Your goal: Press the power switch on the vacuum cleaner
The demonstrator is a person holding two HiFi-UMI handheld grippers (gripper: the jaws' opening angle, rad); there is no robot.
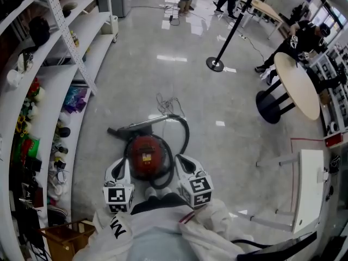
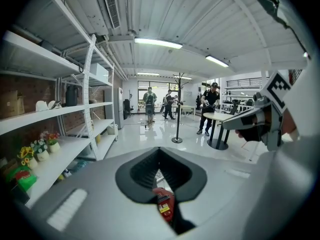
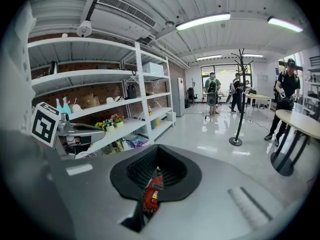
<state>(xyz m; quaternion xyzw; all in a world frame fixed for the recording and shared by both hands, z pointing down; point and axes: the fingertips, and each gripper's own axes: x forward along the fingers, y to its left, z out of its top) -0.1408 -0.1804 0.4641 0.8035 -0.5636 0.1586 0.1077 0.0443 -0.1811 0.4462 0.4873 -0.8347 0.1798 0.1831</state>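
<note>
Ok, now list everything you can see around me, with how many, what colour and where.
vacuum cleaner: one, red, on the floor right in front
hose: one, black, looped round the vacuum cleaner's right side
cord: one, grey, loose on the floor beyond it
shelves: one unit, white, along the left
round table: one, beige top, on the right
stand: one, black, mid-floor
white table: one, near right
people: several, dark clothes, far end
left tongs: one, grey, shut, empty, at the vacuum cleaner's left
right tongs: one, grey, shut, empty, at its right
</note>
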